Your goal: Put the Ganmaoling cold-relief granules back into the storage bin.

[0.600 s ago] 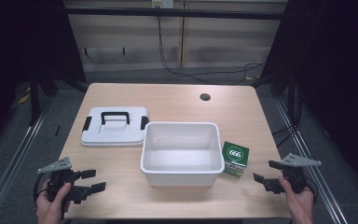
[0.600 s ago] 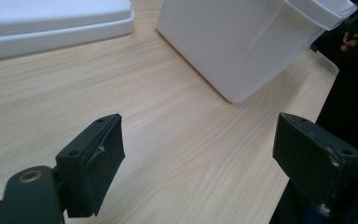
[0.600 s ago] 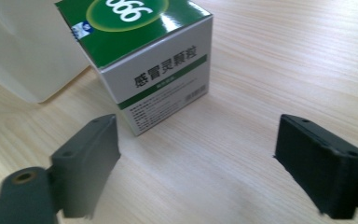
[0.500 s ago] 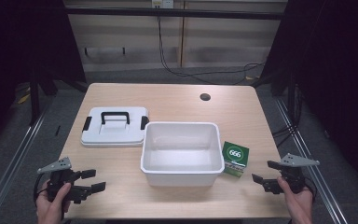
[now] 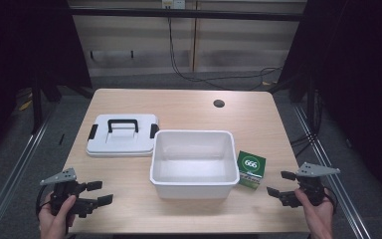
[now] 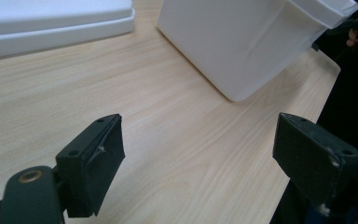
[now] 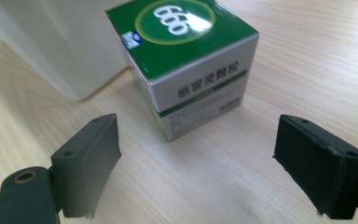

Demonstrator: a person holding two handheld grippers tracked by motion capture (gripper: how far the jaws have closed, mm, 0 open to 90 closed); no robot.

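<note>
Near the right front corner of the table [image 5: 129, 99], a small green and white box [image 5: 251, 170] stands just beside the right wall of the open white bin [image 5: 192, 191], close to it though I cannot tell whether the two touch; the right gripper [image 5: 278, 183] hovers a little to the box's right with its jaws spread wide and nothing between them; in the right gripper view the same gripper [image 7: 196, 172] looks straight at the carton [image 7: 186, 60], whose green top carries the number 666 and whose pale sides bear printed text; it looks like a light cardboard medicine carton, stiff at the edges but likely to dent if squeezed hard across the flat faces; the smooth printed surface may be somewhat slippery, so a moderate, square grip seems wise; the best hold is probably across two opposite side faces, low enough that the pads bear on the carton's middle rather than its top flap; the face next to the bin leaves little room, so the free pair of sides is the safer choice; the left gripper [image 5: 95, 193] rests at the left front of the table, jaws likewise wide and empty, well apart from the box; a white lid [image 5: 123, 142] with a black handle lies flat to the left of the bin.
</note>
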